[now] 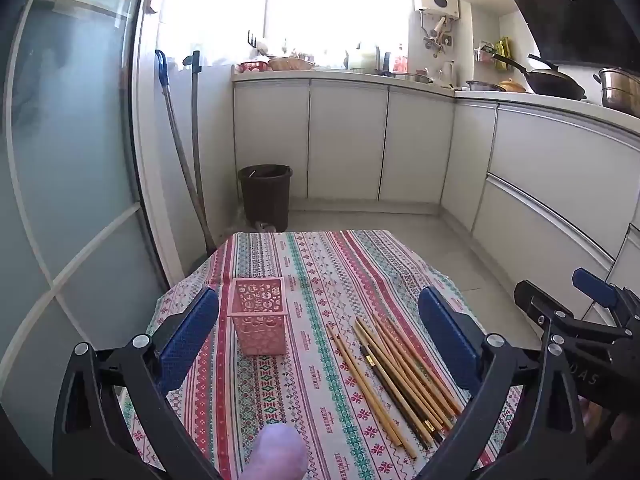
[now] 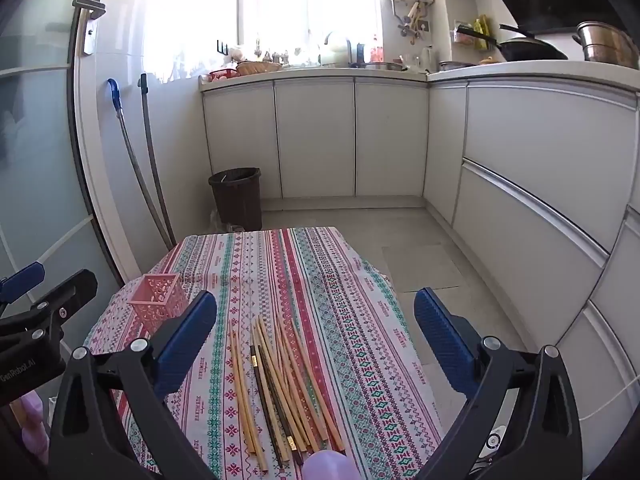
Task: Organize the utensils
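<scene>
Left wrist view: left tool (image 1: 320,320) wide, empty, tilted down over chopsticks (image 1: 396,380); right tool (image 2: 316,320) likewise.

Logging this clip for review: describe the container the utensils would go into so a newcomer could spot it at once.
Find the small table with the striped patterned cloth in the middle of the kitchen floor. On its left part, apart from the loose chopsticks lying to the right, stands the pink holder. It is the only upright thing there: a square, open-topped basket with perforated walls.
</scene>
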Available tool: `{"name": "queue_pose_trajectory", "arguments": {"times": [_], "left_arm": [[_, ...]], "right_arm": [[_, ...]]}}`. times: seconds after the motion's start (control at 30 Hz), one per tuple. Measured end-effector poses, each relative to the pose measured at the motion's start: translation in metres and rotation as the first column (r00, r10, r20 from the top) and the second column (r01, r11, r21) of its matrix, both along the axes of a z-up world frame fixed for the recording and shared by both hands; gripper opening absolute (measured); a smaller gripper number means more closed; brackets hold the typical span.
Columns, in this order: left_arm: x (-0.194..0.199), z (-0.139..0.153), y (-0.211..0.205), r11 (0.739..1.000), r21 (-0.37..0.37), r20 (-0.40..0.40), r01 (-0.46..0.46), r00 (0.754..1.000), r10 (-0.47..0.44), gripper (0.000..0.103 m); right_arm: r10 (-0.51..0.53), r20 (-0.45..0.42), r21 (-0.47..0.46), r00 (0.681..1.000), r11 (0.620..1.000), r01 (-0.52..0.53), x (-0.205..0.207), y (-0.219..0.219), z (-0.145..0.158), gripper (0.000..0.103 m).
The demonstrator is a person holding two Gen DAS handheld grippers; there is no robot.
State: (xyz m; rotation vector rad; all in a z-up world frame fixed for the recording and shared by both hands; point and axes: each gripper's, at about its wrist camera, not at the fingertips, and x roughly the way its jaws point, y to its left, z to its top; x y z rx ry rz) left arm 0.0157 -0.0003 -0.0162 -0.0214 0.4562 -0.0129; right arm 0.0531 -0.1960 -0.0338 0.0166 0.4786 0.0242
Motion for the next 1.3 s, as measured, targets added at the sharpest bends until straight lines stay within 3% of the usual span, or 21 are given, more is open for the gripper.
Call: {"name": "queue_pose_trajectory", "arguments": {"times": [1.3], "left_arm": [[0.0045,-0.0035,0.0014,1.000,-0.015,-0.041,-0.006,0.999,0.005,0.096]], "right_arm": [[-0.001,-0.023,0.006,1.000,1.000,0.001,0.0045,0.0011,-0.0059,0.096]]}}
